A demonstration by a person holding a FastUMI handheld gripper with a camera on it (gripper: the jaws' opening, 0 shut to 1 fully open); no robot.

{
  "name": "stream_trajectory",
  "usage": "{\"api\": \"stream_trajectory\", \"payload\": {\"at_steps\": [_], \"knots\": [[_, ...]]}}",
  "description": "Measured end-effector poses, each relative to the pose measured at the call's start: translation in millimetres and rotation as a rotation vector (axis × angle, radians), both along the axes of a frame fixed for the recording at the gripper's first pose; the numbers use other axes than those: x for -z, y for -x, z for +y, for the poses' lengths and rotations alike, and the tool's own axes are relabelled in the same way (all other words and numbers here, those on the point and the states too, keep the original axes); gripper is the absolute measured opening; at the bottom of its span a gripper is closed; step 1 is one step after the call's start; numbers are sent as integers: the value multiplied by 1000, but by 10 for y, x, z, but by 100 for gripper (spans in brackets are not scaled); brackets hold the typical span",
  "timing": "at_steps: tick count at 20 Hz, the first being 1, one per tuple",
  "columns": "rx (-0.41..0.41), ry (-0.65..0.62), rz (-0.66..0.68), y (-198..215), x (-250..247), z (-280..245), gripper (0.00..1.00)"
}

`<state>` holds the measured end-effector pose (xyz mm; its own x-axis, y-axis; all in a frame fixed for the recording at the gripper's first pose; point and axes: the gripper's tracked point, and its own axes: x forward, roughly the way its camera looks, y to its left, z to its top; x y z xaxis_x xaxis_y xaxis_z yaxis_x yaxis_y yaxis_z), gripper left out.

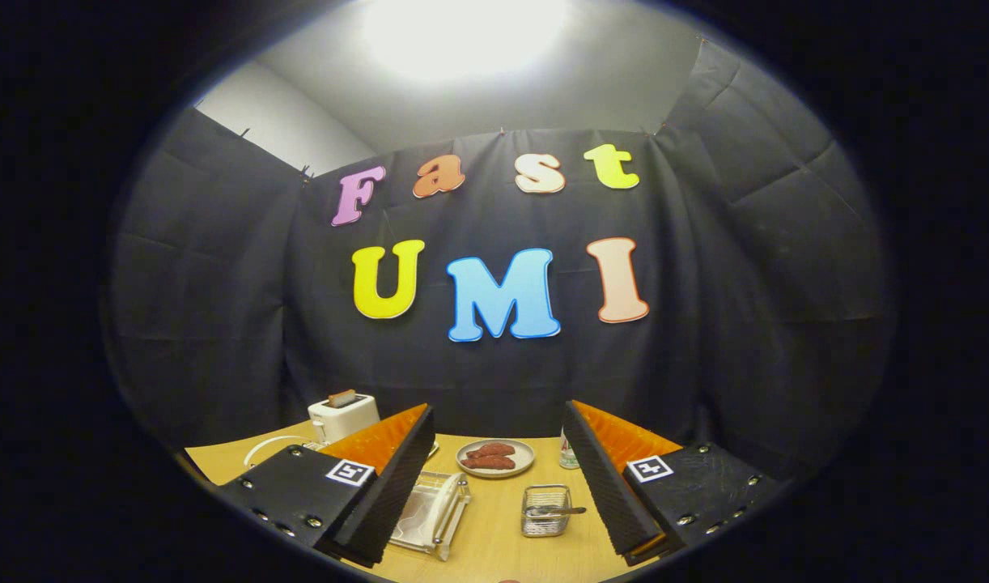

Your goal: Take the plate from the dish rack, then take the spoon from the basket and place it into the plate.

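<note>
The claw [494, 494] hangs above the near edge of the table [494, 542], its two fingers spread wide and gripping nothing. Both fingers reach forward over the wooden top, with open table showing in the gap between them.

The rack [431, 512], a clear plastic one, sits just ahead of the left finger [385, 494], which overlaps its left side. A white plate [444, 504] stands on edge in the rack, leaning slightly. Beside the rack, nearer the right finger [612, 486], is the small wire basket [545, 510]. The spoon [555, 511] lies across its top, handle pointing toward the right finger. Rack and basket are near each other but apart, with a strip of bare wood between them.

Beyond them, toward the far edge, rests a second plate [495, 458], grey and flat on the table, carrying two reddish-brown pieces of food [489, 456]. To its right, partly hidden behind the right finger, stands a small bottle [569, 455] with a pale cap. At the far left corner is a white toaster [343, 415] with a slice [341, 397] sticking out of its slot. A white cable [272, 444] loops across the table near the toaster, passing behind the left finger.

Nothing lies between the fingertips and the rack or basket; the way to both is open from above.
</note>
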<state>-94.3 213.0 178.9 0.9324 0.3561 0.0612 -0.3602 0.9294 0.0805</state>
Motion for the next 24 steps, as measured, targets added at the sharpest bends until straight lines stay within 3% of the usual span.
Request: {"api": "stream_trajectory", "payload": {"at_steps": [6, 9, 18, 24], "knots": [[-123, -3, 180, -375, 59, 684, 98], [-146, 26, 261, -657, 134, 927, 98], [-264, 198, 689, -1085, 1350, 1715, 98], [-285, 265, 915, -1173, 1995, 1900, 99]]}}
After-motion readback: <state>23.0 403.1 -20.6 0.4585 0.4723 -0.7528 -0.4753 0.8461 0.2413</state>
